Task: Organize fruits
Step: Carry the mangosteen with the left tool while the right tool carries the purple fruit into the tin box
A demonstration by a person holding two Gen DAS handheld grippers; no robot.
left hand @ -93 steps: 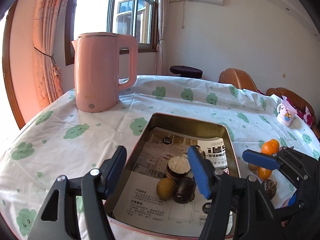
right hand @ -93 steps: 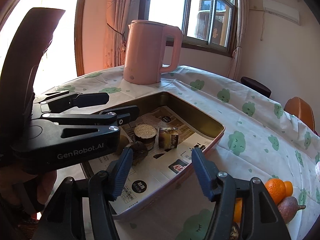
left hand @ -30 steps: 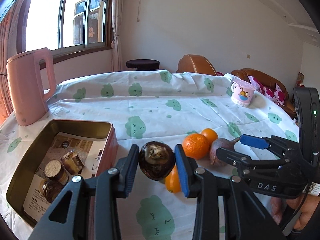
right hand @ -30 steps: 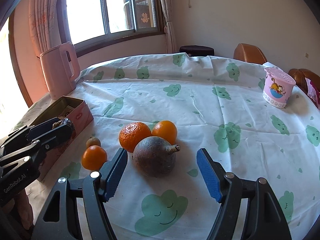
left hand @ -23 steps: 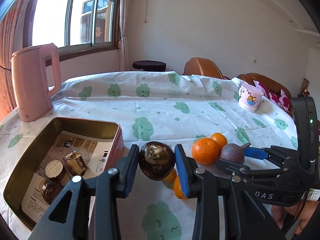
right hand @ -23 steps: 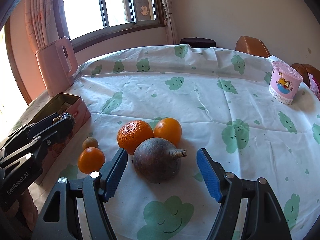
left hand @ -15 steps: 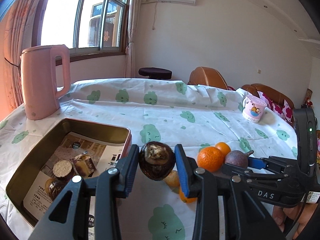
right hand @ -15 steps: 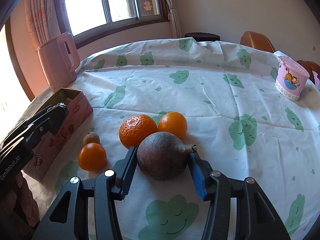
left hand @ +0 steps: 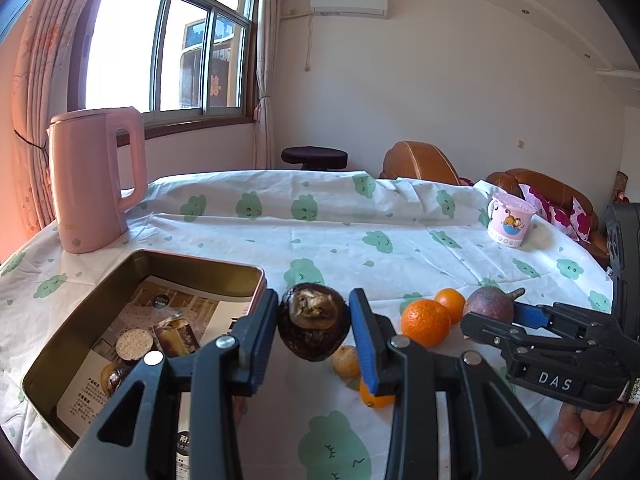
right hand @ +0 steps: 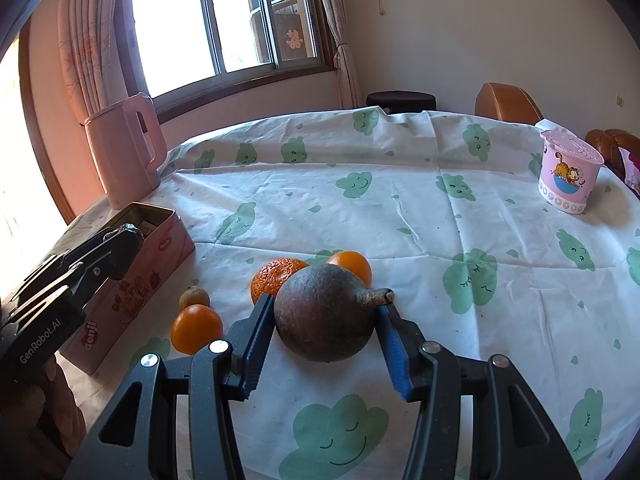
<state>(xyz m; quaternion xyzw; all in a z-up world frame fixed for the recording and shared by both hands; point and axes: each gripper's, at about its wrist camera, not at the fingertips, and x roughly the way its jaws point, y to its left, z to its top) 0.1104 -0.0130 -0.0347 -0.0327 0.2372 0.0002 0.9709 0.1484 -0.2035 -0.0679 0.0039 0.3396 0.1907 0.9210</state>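
Desk [right hand: 400, 208] under a white cloth with green cloud faces fills both views. Pink kettle [left hand: 94, 178] stands at its far left, near the window. Pink tin box [left hand: 80, 344], lined with printed paper, holds several small dark and round items. Left hand-held gripper [left hand: 314, 322] is clamped on a dark round fruit [left hand: 314, 322], raised beside the box's right edge. Right hand-held gripper [right hand: 326, 326] grips a brown stemmed fruit [right hand: 324, 312] on both sides; whether it sits on the cloth is unclear. Two oranges [right hand: 276, 274] lie just behind it, a third orange [right hand: 196, 328] and a small brownish fruit [right hand: 194, 297] to its left. Pink cartoon cup [right hand: 568, 176] stands far right
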